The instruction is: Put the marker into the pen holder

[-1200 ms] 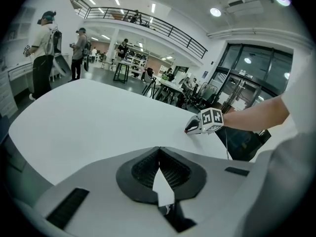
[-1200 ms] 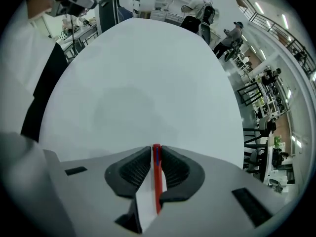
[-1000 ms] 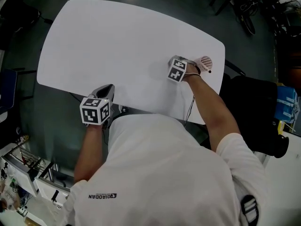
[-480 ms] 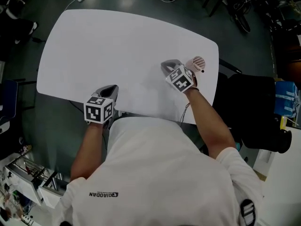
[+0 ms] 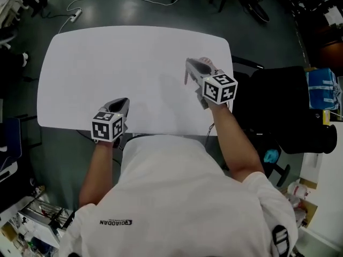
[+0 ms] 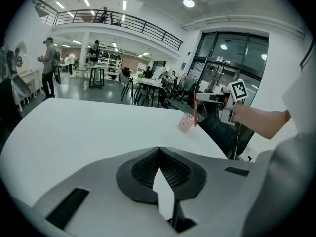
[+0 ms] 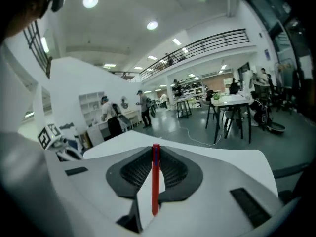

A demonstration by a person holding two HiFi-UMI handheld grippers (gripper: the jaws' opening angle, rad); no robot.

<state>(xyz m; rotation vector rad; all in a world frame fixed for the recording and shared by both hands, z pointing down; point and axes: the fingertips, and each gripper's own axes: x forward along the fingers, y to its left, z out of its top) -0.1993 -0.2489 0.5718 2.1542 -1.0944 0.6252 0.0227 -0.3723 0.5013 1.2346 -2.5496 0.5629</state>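
**Head view:** the right claw [image 5: 188,67] hangs over the far right corner of the white oval bench [image 5: 107,63]. It is far nearer the goal than the left claw [image 5: 121,105], which is clenched on nothing at the near edge.

**Left gripper view:** the slim red marker [image 6: 195,110] hangs upright below the right claw, its lower tip just beside the small pink mesh pen holder [image 6: 185,123]. Whether the tip is over the mouth cannot be told.

**Right gripper view:** the pads are clenched on the marker, so a short sideways correction and a straight descent seem called for.
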